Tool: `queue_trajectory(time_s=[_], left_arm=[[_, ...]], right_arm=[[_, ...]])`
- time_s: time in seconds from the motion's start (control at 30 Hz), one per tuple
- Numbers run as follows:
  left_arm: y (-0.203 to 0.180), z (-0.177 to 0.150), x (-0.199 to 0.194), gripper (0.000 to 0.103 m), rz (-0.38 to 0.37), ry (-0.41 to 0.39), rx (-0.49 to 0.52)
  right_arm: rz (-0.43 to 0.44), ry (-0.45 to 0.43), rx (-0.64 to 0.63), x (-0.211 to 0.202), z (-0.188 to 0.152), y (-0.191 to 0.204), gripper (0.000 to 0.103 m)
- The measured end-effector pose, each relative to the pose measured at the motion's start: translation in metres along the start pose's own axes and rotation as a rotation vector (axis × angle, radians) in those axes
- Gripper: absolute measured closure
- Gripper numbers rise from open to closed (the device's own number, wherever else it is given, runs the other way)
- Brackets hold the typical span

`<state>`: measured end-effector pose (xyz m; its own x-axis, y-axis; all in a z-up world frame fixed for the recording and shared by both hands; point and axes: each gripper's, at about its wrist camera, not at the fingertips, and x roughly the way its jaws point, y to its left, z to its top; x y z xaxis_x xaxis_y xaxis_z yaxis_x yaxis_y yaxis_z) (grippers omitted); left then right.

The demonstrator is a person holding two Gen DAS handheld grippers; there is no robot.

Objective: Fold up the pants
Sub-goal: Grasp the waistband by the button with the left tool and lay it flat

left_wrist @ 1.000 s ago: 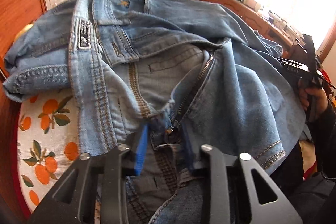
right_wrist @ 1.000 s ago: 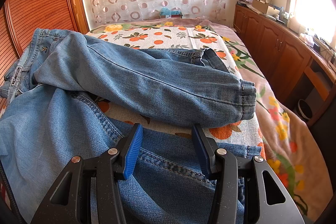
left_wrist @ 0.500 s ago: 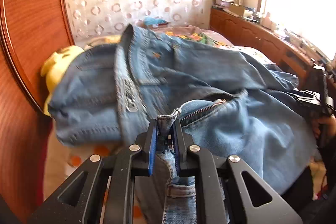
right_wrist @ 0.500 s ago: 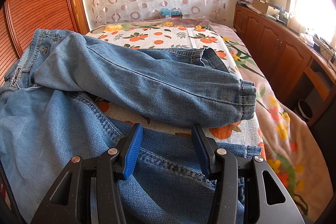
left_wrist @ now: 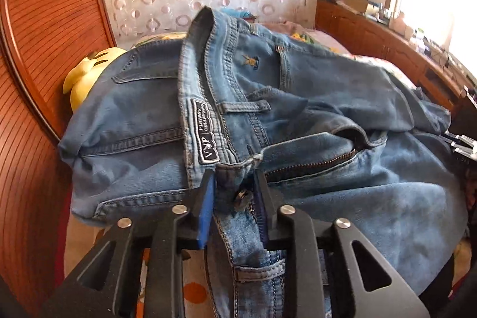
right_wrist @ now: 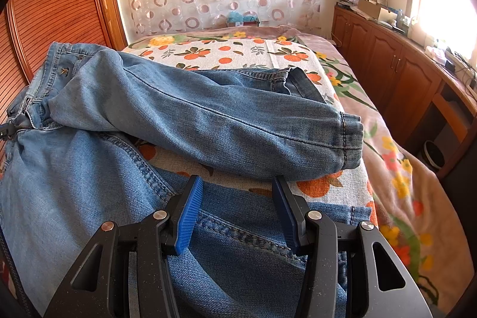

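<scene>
Folding barely begun: my left gripper, just reopening, loosely brackets the jeans fly; right gripper gapes empty over the legs.

Left gripper & right gripper: matte black frames w/ triangular cut-outs, silver round screws, ribbed blue pads at 12 o'clock tips.
</scene>
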<state>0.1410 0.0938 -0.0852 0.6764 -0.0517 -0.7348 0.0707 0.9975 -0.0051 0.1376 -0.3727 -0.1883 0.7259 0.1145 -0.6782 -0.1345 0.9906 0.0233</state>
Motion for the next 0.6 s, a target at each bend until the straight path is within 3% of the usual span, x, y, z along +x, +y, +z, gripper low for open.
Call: queue_trajectory(time_s=[0.13,0.2,0.27,0.4,0.47,0.6], left_arm=[[-0.003,0.006,-0.019,0.051,-0.024,-0.057,0.0],[-0.005,0.011,-0.025,0.047,-0.038,-0.082,0.001],[-0.011,0.017,-0.029,0.036,-0.055,-0.1,0.007],[-0.025,0.028,-0.026,0.033,-0.09,-0.135,0.033],[-0.032,0.034,-0.021,0.025,-0.115,-0.137,0.039],[-0.053,0.049,-0.008,0.025,-0.14,-0.152,0.065]], right_arm=[[-0.001,0.0,0.0,0.0,0.0,0.001,0.053],[-0.002,0.0,-0.001,0.0,0.0,0.001,0.053],[-0.005,0.001,-0.004,0.0,0.0,0.001,0.053],[-0.007,0.003,-0.006,0.0,0.0,0.001,0.053],[-0.008,0.003,-0.008,0.0,0.0,0.002,0.053],[-0.009,-0.005,-0.009,-0.003,0.0,0.002,0.053]])
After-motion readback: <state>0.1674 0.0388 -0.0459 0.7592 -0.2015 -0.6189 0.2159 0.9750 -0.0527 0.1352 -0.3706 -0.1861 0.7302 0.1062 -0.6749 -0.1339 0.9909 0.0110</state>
